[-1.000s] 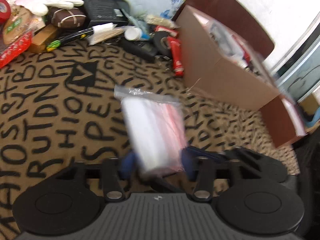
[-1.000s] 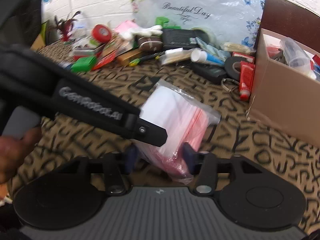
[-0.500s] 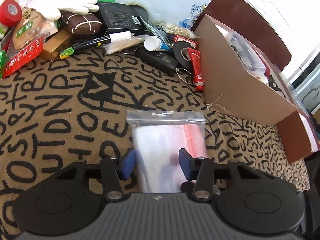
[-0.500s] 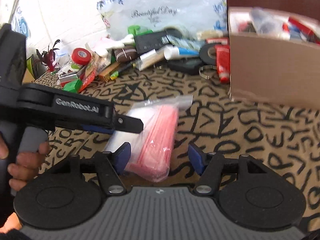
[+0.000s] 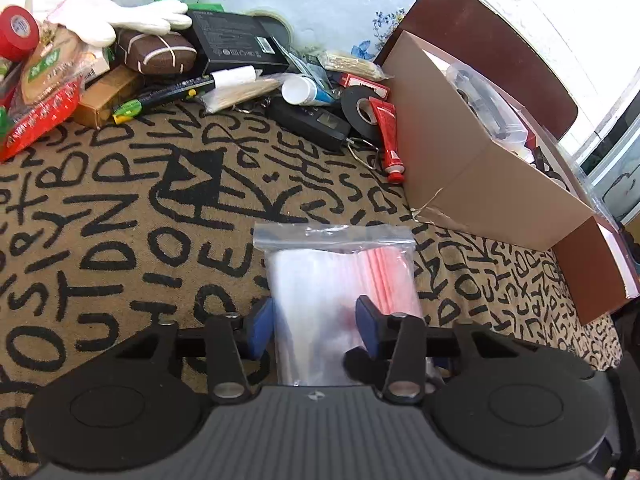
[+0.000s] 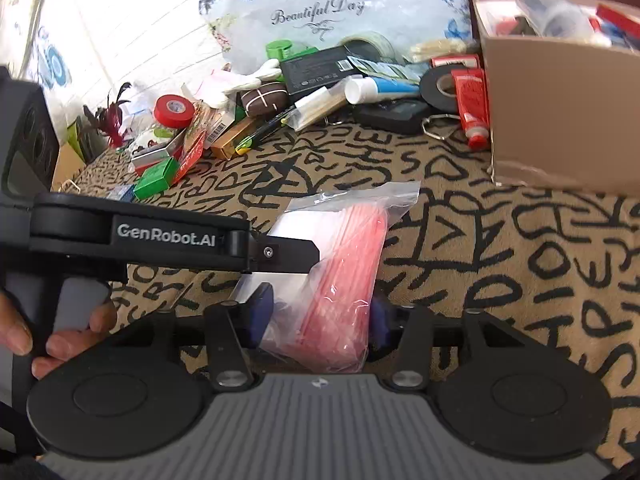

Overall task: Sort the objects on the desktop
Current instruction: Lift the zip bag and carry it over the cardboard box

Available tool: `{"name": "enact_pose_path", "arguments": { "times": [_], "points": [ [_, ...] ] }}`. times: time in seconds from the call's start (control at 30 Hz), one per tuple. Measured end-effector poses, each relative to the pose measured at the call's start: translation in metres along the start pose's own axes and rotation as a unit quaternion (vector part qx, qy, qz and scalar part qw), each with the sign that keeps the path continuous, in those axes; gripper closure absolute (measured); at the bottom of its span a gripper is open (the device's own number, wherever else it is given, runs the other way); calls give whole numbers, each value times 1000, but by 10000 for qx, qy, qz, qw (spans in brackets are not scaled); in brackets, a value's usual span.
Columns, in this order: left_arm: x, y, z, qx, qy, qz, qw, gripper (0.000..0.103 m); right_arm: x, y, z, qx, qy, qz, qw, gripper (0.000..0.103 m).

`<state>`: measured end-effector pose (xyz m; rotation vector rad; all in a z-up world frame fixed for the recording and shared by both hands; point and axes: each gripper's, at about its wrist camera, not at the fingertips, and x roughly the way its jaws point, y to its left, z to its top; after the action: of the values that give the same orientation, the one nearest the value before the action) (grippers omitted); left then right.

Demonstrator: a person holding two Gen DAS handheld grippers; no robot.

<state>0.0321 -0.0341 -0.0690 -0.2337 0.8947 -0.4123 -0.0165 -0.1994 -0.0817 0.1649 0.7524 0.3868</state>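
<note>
A clear zip bag [image 5: 338, 280] stuffed with a stack of white and red-striped smaller bags lies on the letter-patterned cloth [image 5: 120, 208] covering the bench, near the front edge, with its sealed strip pointing far. Both tongs are at it from the near side. The left tongs [image 5: 316, 326] have the bag's near end between their blue pads, which have just been closing and now sit against its sides, so they appear to hold it. The right tongs [image 6: 320, 320] have also just been closing; their pads press the bag's red half, which bulges between them, so they grip it too. In the right wrist view the left tool's black arm, marked GenRobot.AI, crosses in from the left over the bag, with a hand [image 6: 52, 336] wrapped round its grey handle.

To the right of the bag, well apart, stands an open cardboard box [image 5: 480, 176] already holding mixed items. Beside its left wall lie a red tube [image 5: 388, 136] and a roll of black tape [image 5: 360, 110]. Along the far edge is a heap of clutter: a black carton [image 5: 236, 44], a brown pouch [image 5: 160, 54], a white glove [image 5: 148, 20], a red tape roll [image 5: 16, 32] at far left, and a flowered plastic bag [image 5: 320, 4] behind.
</note>
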Motion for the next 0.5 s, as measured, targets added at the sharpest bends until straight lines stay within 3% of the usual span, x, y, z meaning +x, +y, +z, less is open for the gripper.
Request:
{"name": "enact_pose_path", "arguments": {
  "times": [0.07,0.27,0.5],
  "points": [
    [-4,-3,-1,-4,-25,-1,10000,66,-5,1,1,-84,-69,-46,9999,72],
    [-20,-22,2,150,-229,-78,9996,70,-24,2,1,-212,-223,-130,9994,76],
    [-39,-67,37,537,-818,-583,9935,70,-73,-7,28,-372,-1029,-393,9932,76]
  ]
}}
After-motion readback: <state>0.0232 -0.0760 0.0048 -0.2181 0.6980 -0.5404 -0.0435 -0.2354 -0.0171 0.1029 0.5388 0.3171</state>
